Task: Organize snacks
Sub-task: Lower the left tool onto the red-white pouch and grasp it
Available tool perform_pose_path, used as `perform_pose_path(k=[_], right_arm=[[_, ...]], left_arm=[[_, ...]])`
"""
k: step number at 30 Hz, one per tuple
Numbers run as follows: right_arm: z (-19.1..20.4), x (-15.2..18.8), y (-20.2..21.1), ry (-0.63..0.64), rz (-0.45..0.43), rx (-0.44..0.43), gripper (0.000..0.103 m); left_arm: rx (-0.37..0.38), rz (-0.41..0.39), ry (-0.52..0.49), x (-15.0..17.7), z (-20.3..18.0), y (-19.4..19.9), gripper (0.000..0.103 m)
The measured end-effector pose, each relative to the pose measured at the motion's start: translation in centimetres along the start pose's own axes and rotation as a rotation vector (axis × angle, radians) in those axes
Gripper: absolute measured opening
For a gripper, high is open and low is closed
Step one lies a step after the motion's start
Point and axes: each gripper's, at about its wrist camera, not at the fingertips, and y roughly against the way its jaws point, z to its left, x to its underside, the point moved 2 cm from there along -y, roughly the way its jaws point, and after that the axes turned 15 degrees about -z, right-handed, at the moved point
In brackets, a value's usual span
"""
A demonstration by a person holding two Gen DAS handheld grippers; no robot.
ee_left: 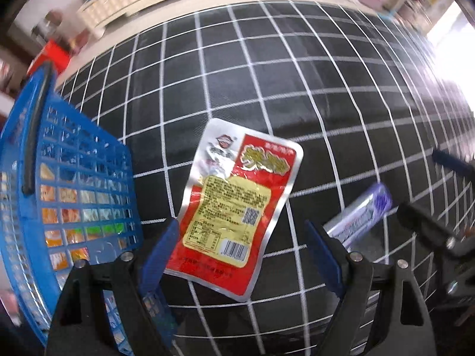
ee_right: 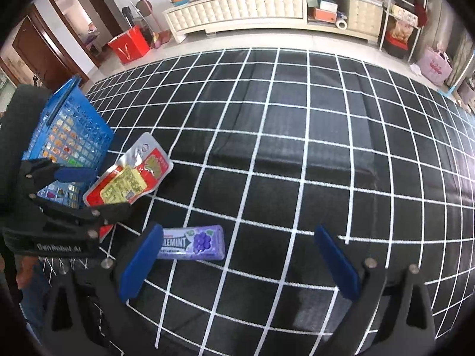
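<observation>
Black cloth with a white grid (ee_right: 297, 154) covers the work surface, with a cream cabinet (ee_right: 237, 9) along the far wall behind it. At the left stands the blue plastic basket (ee_left: 89, 184), its lattice wall showing several bright packets already inside, so you are, by this reading, well into the sorting with two snacks left on the cloth. Just right of the basket lies the red and silver snack pouch (ee_left: 237, 207), flat, label side up, apart from the basket wall in the left wrist view. Your left gripper (ee_left: 243, 246) has its blue fingers spread wide, one on each side of the pouch's near end, gripping nothing; whether the pads touch the foil cannot be told. Further right lies the purple grape mint pack (ee_right: 193, 243), flat on the cloth and near the pouch. Your right gripper (ee_right: 237, 261) is likewise spread wide and empty, its left finger overlapping the pack's end in the view, so the pack sits off-centre. The step in hand appears to be the pickup of the pouch: next, close the left fingers on its edges, lift, and carry it left over the basket rim. The thin foil may slip or buckle, so pinch firmly.
</observation>
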Motion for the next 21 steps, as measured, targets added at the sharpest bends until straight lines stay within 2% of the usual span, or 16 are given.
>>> perform_pose_path(k=[2,10,14,17,19,21], right_arm=[[0.2,0.2,0.0,0.009,0.001,-0.005,0.103],[0.2,1.0,-0.3,0.028,0.003,-0.040,0.103],[0.1,1.1,-0.3,0.022,0.001,-0.048,0.103],[0.2,1.2,-0.2,0.031,0.003,-0.064,0.103],[0.5,1.2,-0.2,0.044,0.005,-0.076,0.103],[0.8,1.1,-0.2,0.064,0.008,-0.091,0.103]], left_arm=[[-0.001,0.014,-0.039,0.4,-0.8,-0.3,0.084],[-0.096,0.087,-0.149,0.2,-3.5,-3.7,0.086],[-0.092,0.072,-0.116,0.3,-3.4,-4.3,0.086],[-0.061,0.078,-0.030,0.2,-2.0,-3.8,0.085],[0.003,0.078,0.022,0.8,-1.2,-3.3,0.074],[0.046,0.083,0.051,1.1,-0.7,-3.2,0.049]])
